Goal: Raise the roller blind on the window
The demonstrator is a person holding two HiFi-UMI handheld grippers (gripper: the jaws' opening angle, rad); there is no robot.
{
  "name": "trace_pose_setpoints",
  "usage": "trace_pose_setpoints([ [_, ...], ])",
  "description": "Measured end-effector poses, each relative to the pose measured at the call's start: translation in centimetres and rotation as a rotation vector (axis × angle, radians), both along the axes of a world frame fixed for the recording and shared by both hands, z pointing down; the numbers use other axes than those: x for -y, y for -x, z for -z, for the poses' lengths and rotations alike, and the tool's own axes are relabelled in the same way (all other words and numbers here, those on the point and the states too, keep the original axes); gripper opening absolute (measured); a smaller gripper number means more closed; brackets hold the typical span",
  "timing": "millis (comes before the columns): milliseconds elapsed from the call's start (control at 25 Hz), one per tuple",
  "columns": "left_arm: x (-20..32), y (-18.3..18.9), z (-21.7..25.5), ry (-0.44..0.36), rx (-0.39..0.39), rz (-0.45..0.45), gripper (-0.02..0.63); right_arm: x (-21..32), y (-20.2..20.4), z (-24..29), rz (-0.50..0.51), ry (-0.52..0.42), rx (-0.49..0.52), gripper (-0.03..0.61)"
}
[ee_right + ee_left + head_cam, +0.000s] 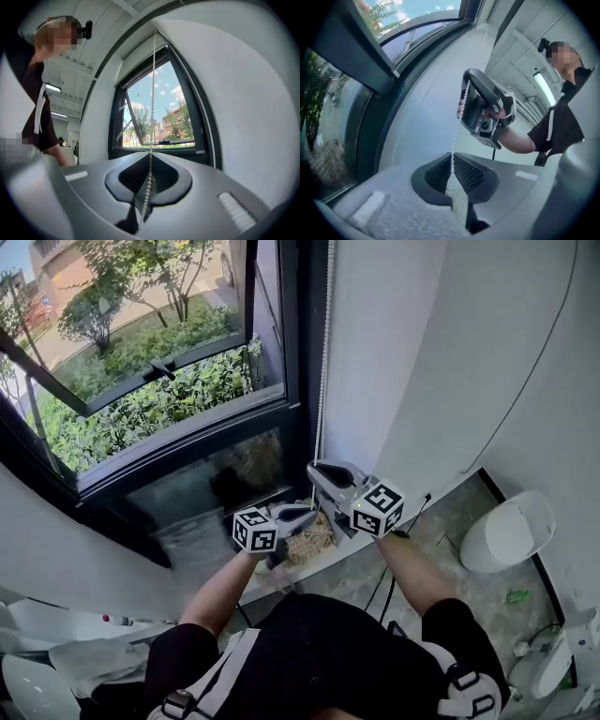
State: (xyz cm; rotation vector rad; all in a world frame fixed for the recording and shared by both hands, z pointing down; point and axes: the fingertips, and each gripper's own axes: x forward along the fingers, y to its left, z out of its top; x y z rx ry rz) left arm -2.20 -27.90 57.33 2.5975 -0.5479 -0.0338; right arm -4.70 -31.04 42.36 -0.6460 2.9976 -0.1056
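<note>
- Along the right edge of the window (178,432), toward 12 o'clock in head view: noted bead chain (323,352) hanging straight down beside the dark frame (300,334), with white wall (422,334) just to its 3 o'clock.
- Found right gripper (317,470) at the chain's lower end, near centre of head view. Confirmed in right gripper view: jaws drawn almost fully together and pinching the bead chain, beads running in from 12 o'clock.
- Found left gripper (309,514) just below, at 6 o'clock of the right gripper and close beside it. Confirmed in left gripper view: jaws likewise nearly closed and clamped on the same chain.
- Recorded from left gripper view: right gripper at 1 o'clock above, chain running straight between the two.
- Noted sash (169,364) tilted open, greenery (159,399) outside at 10 o'clock.
</note>
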Motion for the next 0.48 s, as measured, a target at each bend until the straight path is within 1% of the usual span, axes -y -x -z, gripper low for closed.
trace_pose_setpoints([
  [40,-0.9,-0.1,-1.4,0.022,0.014,-0.018,0.017,-0.1,-0.2,-1.7,0.000,0.021,-0.029,0.017],
  [80,-1.6,0.0,-2.1,0.037,0.008,-0.029,0.017,-0.2,-0.5,-2.7,0.001,0.038,-0.042,0.017],
  [160,-2.2,0.2,-2.2,0.046,-0.027,-0.028,0.019,-0.4,-0.9,-3.2,0.002,0.054,-0.048,0.017],
  [200,-2.1,0.4,-1.8,0.034,-0.036,-0.023,0.030,-0.4,-1.0,-3.2,0.002,0.051,-0.053,0.017],
  [240,-1.8,0.6,-1.3,0.014,-0.039,-0.017,0.067,-0.4,-1.0,-3.1,0.003,0.046,-0.061,0.017],
  [360,-0.7,1.8,0.9,-0.050,-0.054,0.008,0.129,-0.2,-1.0,-3.1,0.011,0.051,-0.067,0.017],
  [480,0.7,3.9,4.4,-0.115,-0.085,0.047,0.160,-0.3,-1.0,-3.0,0.017,0.058,-0.067,0.015],
])
